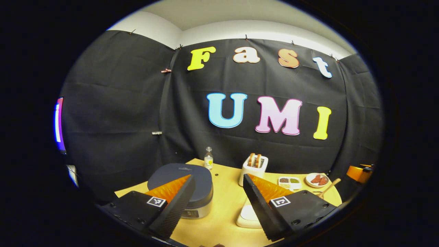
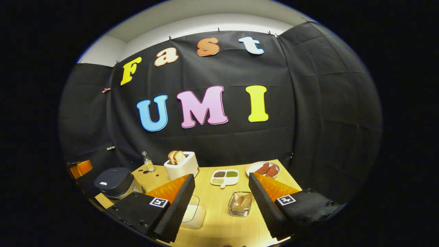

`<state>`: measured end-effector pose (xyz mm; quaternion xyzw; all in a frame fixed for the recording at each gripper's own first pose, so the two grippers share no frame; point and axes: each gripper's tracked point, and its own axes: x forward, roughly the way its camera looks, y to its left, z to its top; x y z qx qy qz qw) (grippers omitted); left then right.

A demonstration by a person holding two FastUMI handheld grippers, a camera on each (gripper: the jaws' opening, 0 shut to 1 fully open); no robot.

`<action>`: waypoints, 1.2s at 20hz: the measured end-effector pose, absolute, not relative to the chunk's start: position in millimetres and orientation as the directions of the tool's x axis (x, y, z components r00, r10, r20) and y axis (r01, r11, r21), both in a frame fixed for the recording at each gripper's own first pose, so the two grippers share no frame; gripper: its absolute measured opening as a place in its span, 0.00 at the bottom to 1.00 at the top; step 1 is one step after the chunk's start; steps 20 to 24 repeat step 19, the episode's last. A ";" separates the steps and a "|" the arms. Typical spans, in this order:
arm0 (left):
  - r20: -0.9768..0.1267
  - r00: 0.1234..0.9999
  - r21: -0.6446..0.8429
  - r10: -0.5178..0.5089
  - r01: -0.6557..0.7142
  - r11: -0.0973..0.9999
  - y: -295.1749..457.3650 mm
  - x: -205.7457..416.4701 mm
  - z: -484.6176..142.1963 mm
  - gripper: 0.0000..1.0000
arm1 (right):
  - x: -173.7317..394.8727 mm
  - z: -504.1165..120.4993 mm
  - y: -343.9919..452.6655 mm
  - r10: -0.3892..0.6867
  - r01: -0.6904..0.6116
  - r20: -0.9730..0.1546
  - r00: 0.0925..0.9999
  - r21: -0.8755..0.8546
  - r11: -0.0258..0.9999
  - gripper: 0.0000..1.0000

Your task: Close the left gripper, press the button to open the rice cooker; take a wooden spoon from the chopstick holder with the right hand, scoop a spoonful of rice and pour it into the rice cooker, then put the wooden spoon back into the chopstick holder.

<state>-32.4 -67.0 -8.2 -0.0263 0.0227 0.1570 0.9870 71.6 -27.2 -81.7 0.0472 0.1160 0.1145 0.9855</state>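
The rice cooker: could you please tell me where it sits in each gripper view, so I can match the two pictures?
Left gripper view: rice cooker, lid down, low centre-left, just behind the left finger.
Right gripper view: rice cooker at the table's far-left edge.
Shared landmark: the toaster holding bread, to the cooker's right in both views.

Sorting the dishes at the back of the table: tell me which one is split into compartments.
The white rectangular dish with small handle, holding dark, green and pale grains in separate sections. The round white plate beside it is undivided and carries reddish-brown pieces.
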 end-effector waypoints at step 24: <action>-0.117 0.986 -0.036 0.121 -0.126 0.991 -56.4 -117.6 -55.4 0.95 | -77.8 -93.1 -2.4 0.188 -0.187 -0.244 0.951 0.027 0.982 0.99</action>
